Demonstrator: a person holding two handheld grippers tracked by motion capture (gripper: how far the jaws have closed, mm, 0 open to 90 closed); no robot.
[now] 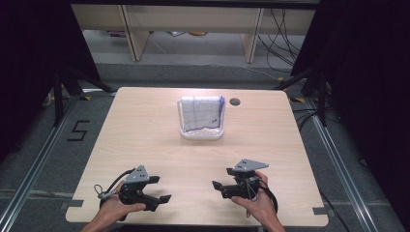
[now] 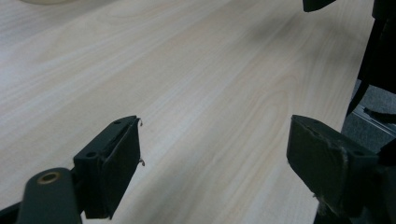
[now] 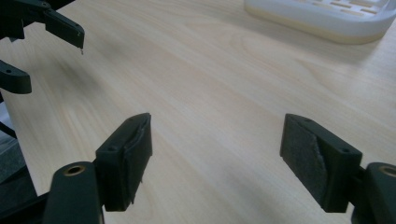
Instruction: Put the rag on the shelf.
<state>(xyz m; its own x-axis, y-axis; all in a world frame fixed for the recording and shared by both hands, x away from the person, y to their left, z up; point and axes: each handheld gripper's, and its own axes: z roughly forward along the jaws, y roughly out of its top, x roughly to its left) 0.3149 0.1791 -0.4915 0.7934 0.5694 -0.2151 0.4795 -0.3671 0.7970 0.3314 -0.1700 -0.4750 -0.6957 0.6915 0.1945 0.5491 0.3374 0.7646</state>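
Both tools, left tool [image 1: 162, 189] and right tool [image 1: 223, 178], hover wide and empty near the pale wooden table's [image 1: 145, 130] front edge, likely ready to reach the white plastic basket holding a folded checked cloth [image 1: 201, 114] mid-table

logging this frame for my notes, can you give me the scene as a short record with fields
surface: light wooden table
main item: white basket at the table's far middle
contents: white cloth with a thin grid pattern, folded, standing in the basket
left tongs: open, nothing between the jaws, low over the near edge
right tongs: open, nothing between the jaws, low over the near edge
tongs facing: tips point toward each other
contact with basket: none
table detail: round cable hole right of the basket
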